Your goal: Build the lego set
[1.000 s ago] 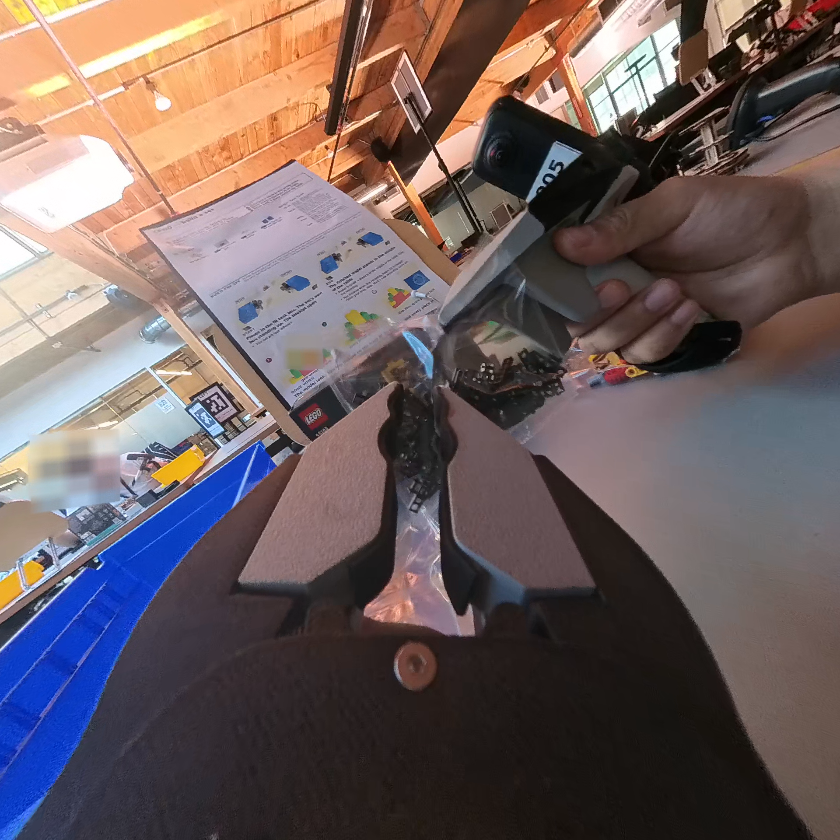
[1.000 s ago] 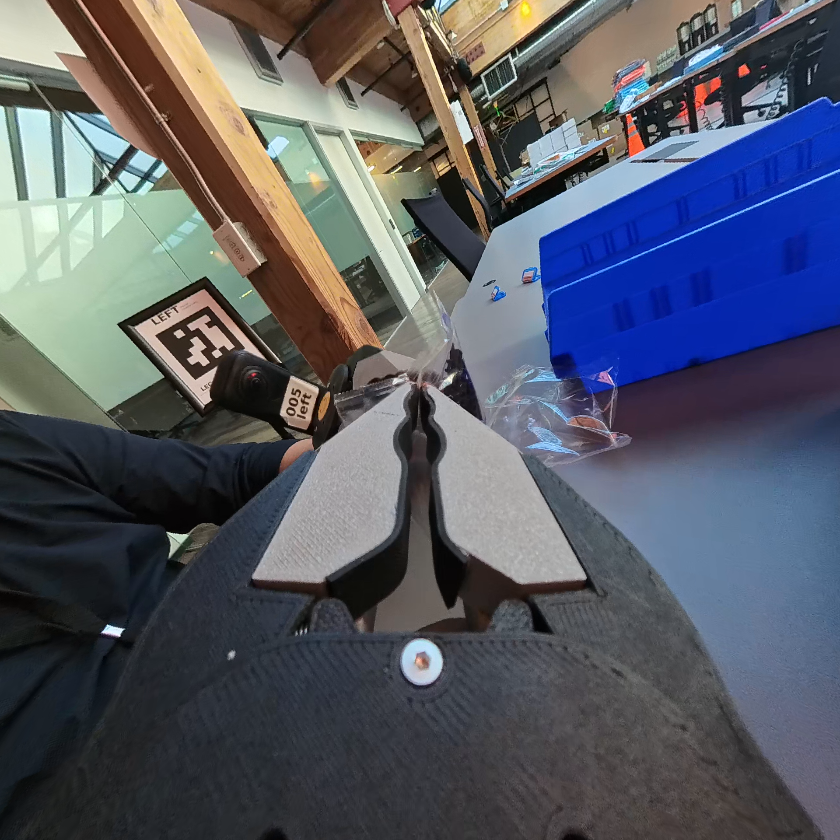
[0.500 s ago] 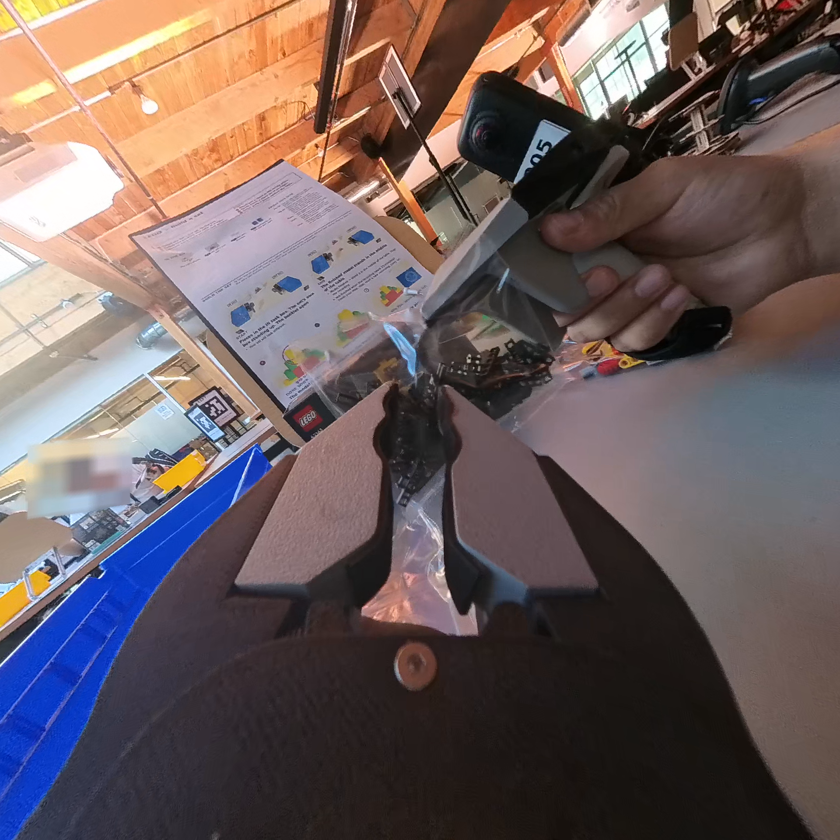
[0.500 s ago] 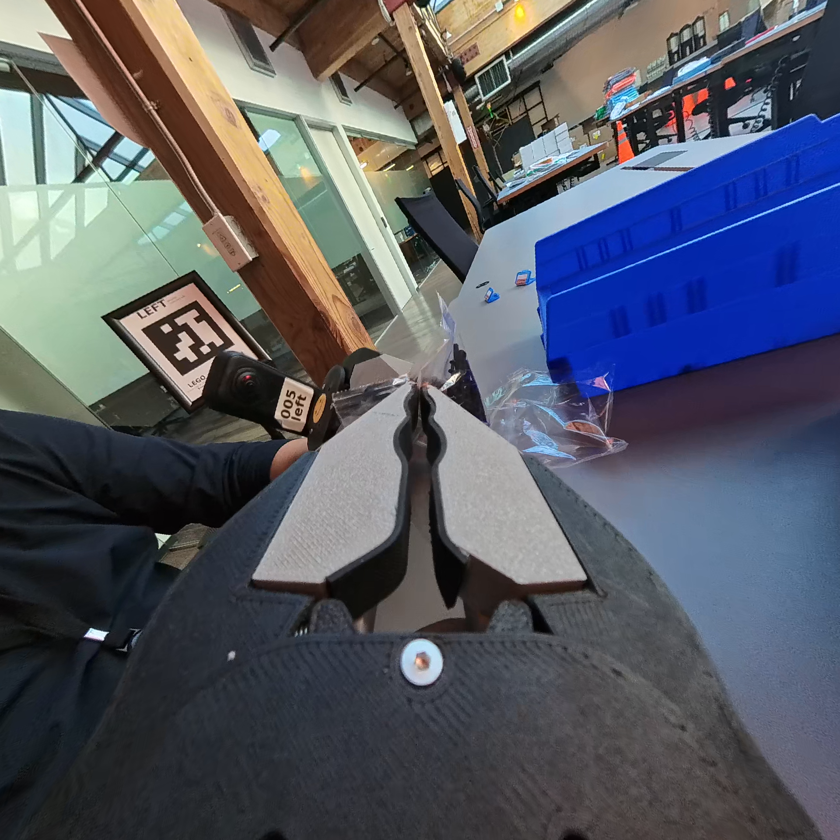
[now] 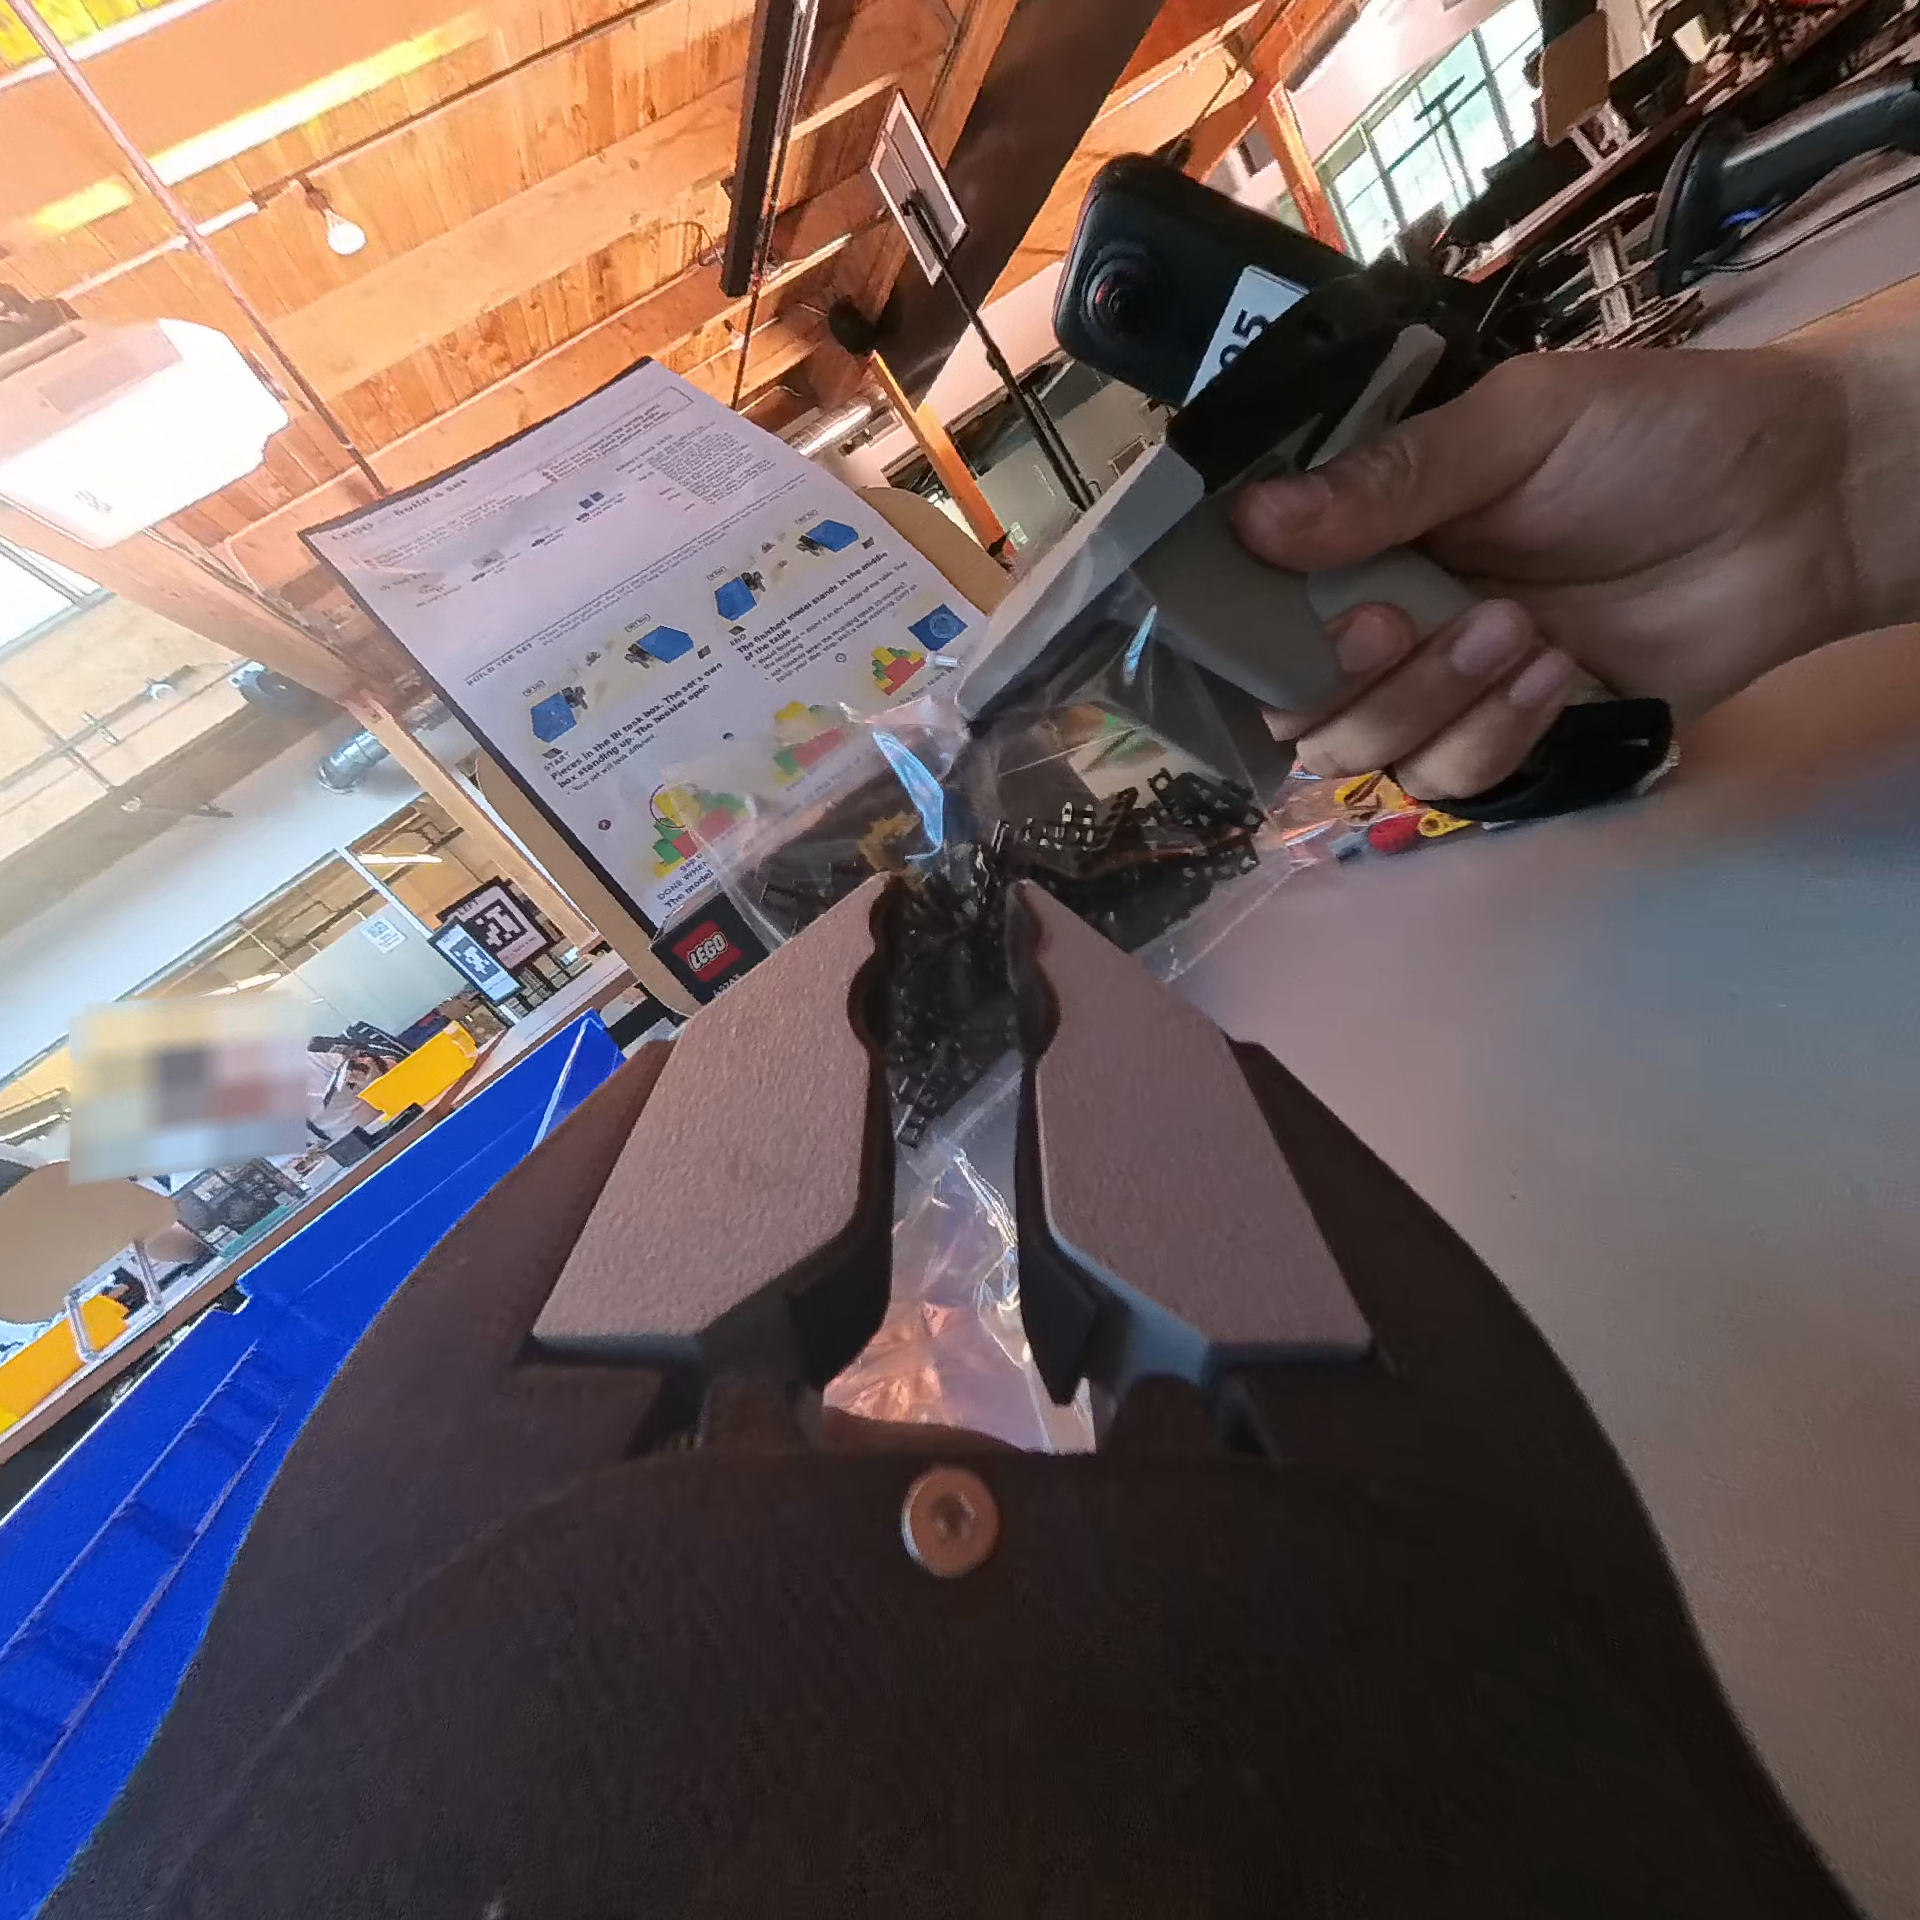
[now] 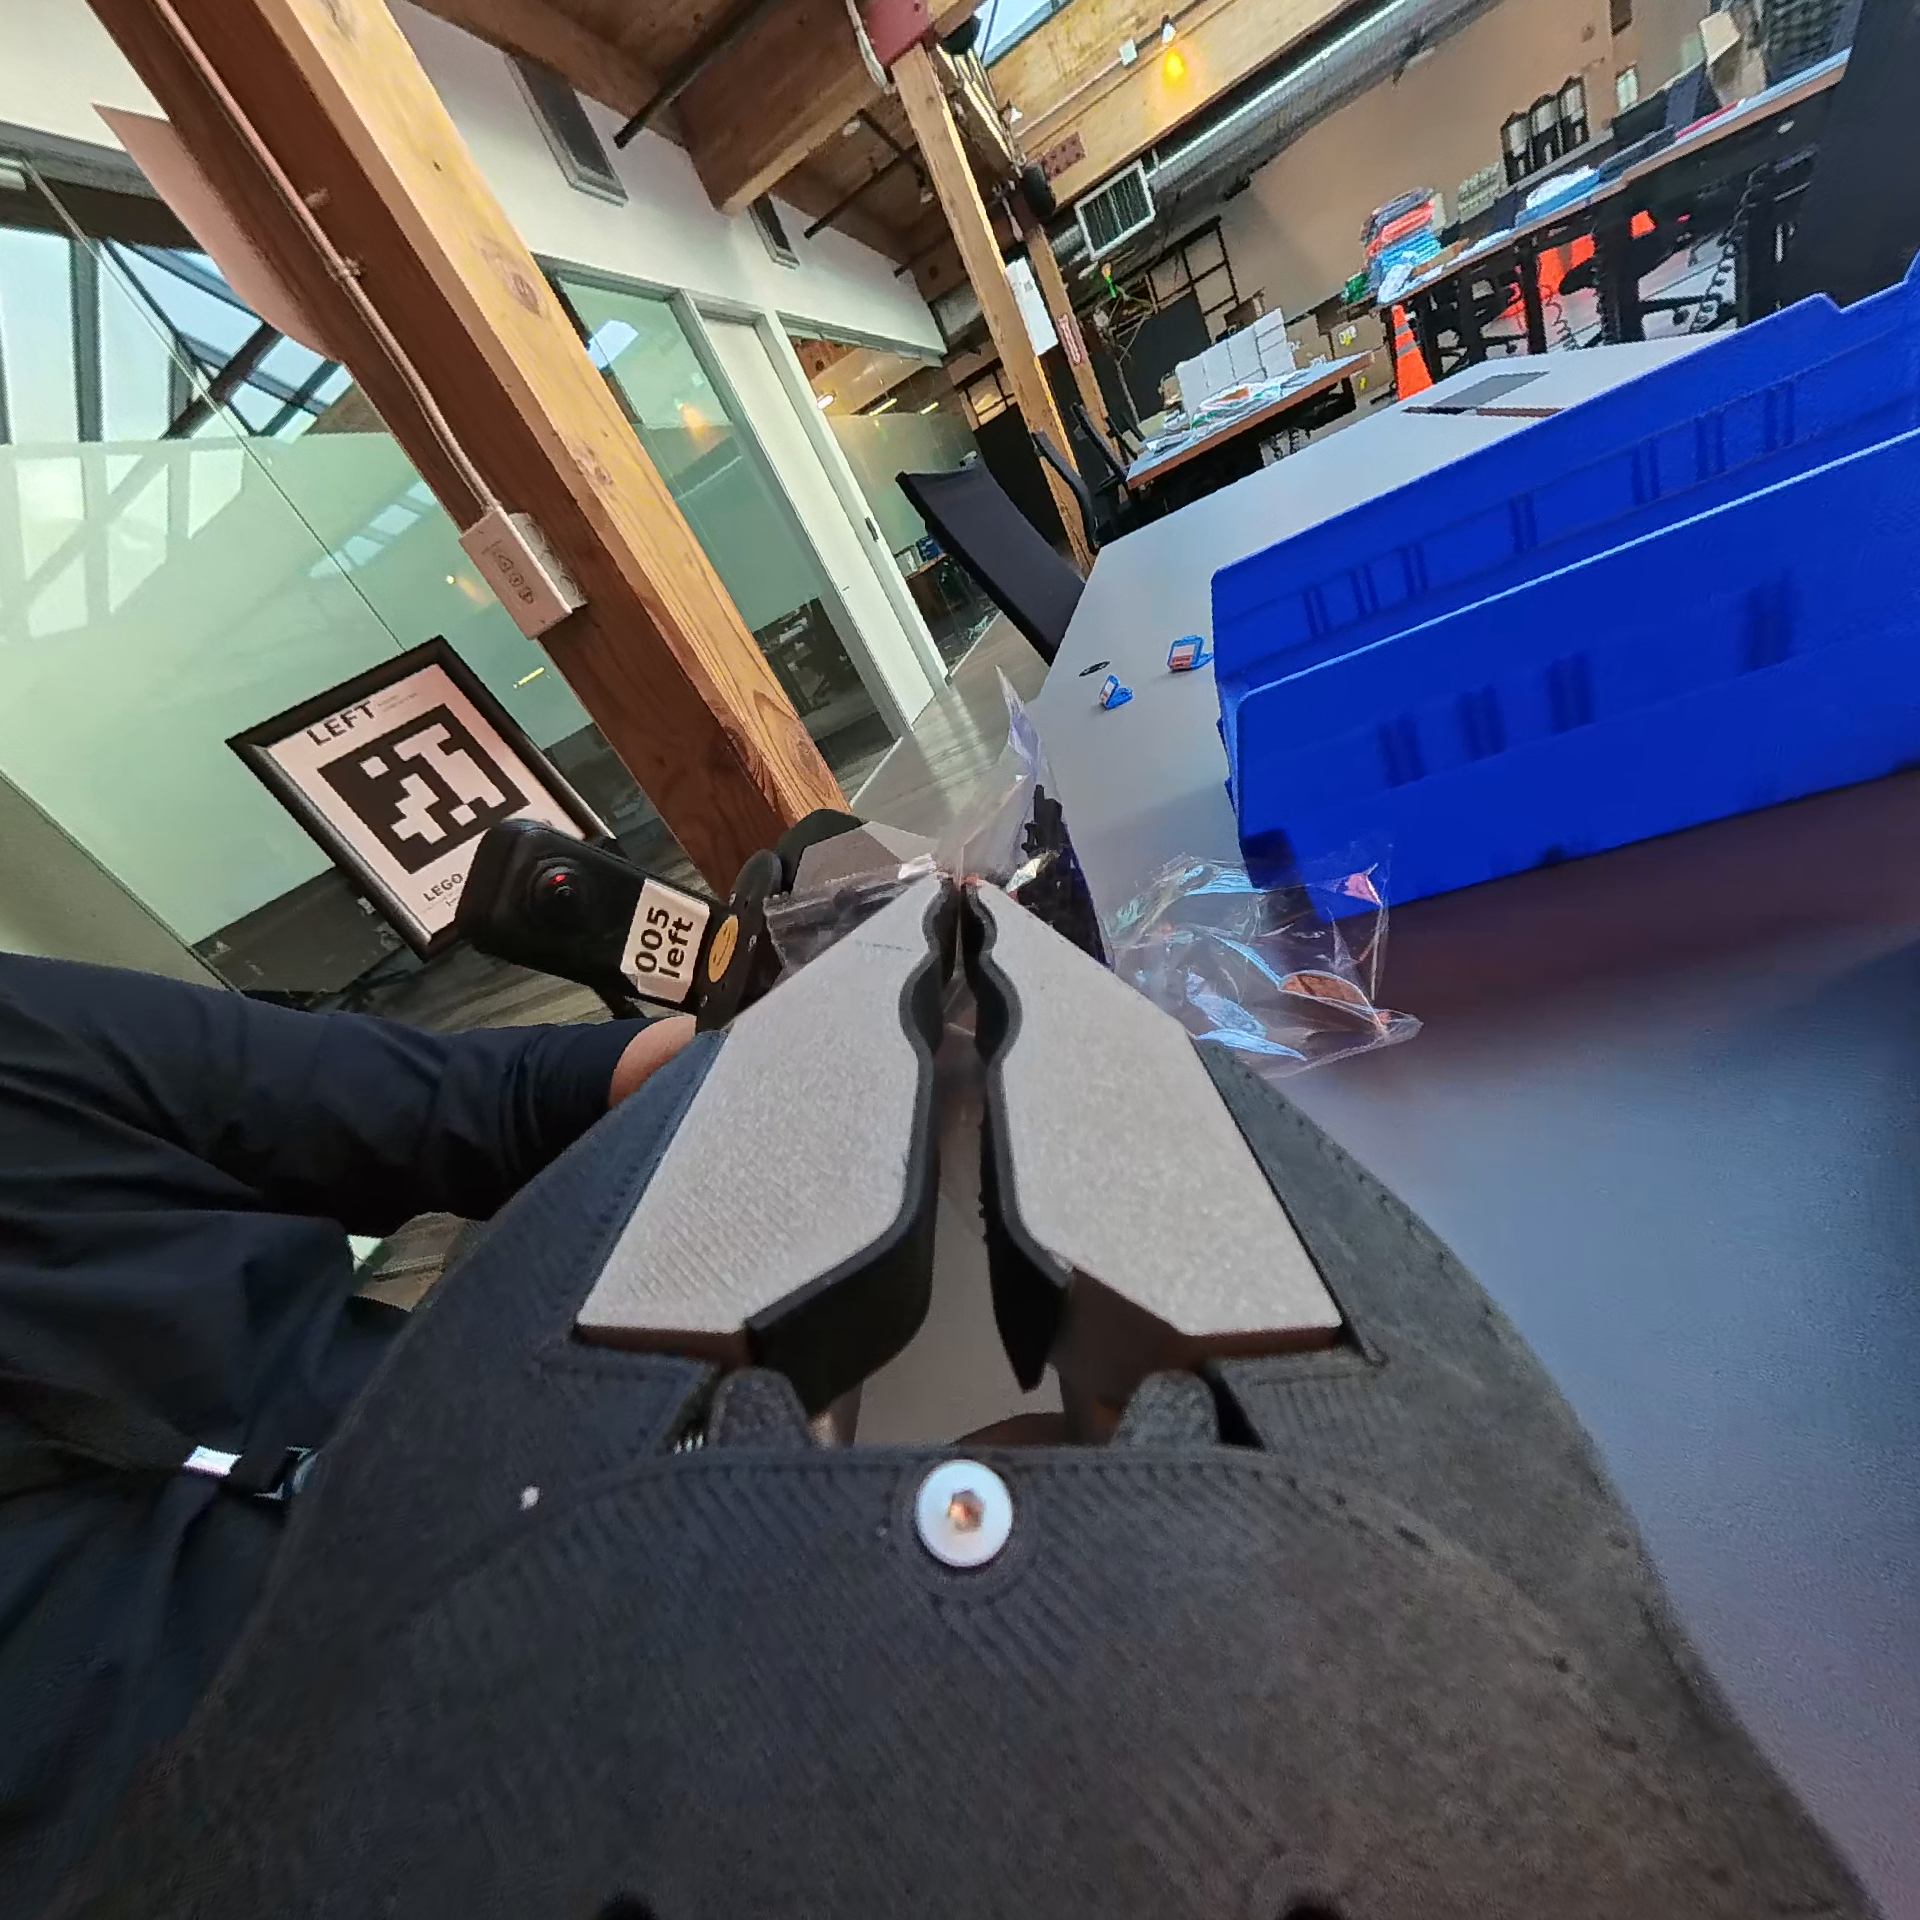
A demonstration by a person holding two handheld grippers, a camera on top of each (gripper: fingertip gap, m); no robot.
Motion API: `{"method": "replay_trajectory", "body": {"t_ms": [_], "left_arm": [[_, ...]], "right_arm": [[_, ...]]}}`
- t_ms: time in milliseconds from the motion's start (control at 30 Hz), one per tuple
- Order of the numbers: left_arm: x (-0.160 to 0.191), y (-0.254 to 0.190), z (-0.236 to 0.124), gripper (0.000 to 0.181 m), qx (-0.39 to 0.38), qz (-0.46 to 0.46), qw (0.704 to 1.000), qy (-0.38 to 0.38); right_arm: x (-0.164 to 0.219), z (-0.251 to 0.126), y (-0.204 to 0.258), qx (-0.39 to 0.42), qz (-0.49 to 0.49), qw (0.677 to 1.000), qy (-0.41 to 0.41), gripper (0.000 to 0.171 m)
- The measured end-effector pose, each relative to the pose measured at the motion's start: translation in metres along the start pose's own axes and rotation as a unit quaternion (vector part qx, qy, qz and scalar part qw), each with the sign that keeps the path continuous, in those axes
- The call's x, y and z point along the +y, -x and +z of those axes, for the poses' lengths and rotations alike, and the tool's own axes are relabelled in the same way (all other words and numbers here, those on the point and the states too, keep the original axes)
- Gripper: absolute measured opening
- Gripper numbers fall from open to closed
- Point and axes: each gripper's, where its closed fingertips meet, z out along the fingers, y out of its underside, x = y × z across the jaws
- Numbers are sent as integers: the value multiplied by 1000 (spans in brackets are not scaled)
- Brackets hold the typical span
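A clear plastic bag of small black lego pieces (image 5: 1101,831) is stretched between my two grippers above the grey table (image 5: 1558,1091). My left gripper (image 5: 951,904) is shut on one part of the bag, with black pieces bunched between its fingers. My right gripper (image 6: 958,894) is shut on the bag's other edge; in the left wrist view it shows farther off (image 5: 987,696), held by a hand. The bag also shows in the right wrist view (image 6: 1029,821), just past my fingertips.
An instruction sheet (image 5: 665,613) stands behind the bag on a cardboard stand with a black lego box (image 5: 712,956) below it. A blue bin (image 6: 1558,644) sits on the table with an emptied clear bag (image 6: 1257,956) in front of it. Small red and yellow pieces (image 5: 1392,826) lie near the hand. The grippers are tip to tip, or close to it.
Both grippers stay shut on the bag. The right gripper has risen and moved slightly away, stretching the bag more. The views have tilted a little.
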Motion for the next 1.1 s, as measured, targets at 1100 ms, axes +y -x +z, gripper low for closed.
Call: {"method": "replay_trajectory", "body": {"t_ms": [1100], "left_arm": [[1,-3,0,0,12,2,1000,4]], "right_arm": [[21,14,-1,6,-8,999,43,0]]}}
